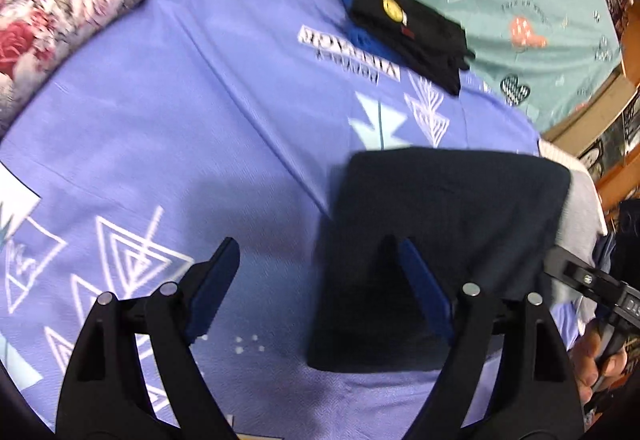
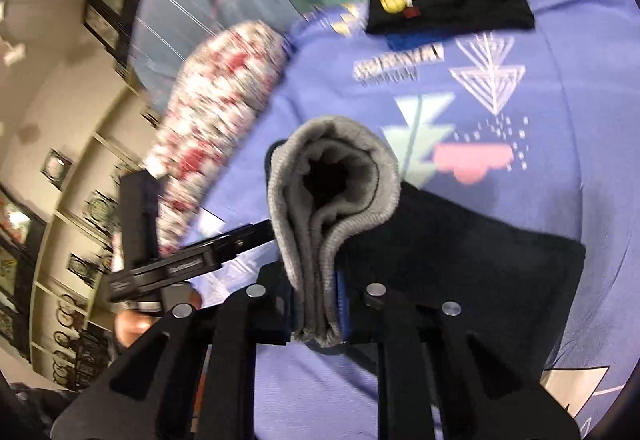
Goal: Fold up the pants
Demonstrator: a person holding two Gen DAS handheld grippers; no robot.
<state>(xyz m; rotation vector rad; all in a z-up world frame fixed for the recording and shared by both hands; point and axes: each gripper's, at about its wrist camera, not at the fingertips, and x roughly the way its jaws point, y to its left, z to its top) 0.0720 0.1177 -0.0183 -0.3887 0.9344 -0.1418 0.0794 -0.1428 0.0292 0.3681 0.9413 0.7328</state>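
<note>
Right wrist view: my right gripper (image 2: 320, 304) pinches the pants (image 2: 460, 240) by their grey waistband (image 2: 332, 176) over the bedsheet (image 2: 560, 100); left gripper (image 1: 316, 280) spread wide. Slipping layers may unfold.

The left gripper (image 1: 314, 260) hangs with its blue-padded fingers (image 1: 216, 280) spread wide apart, gripping nothing. The right gripper (image 2: 318, 304) has its fingers pressed together, pinching cloth. A bare hand (image 1: 604, 368) grips the right tool's handle at far right.
</note>
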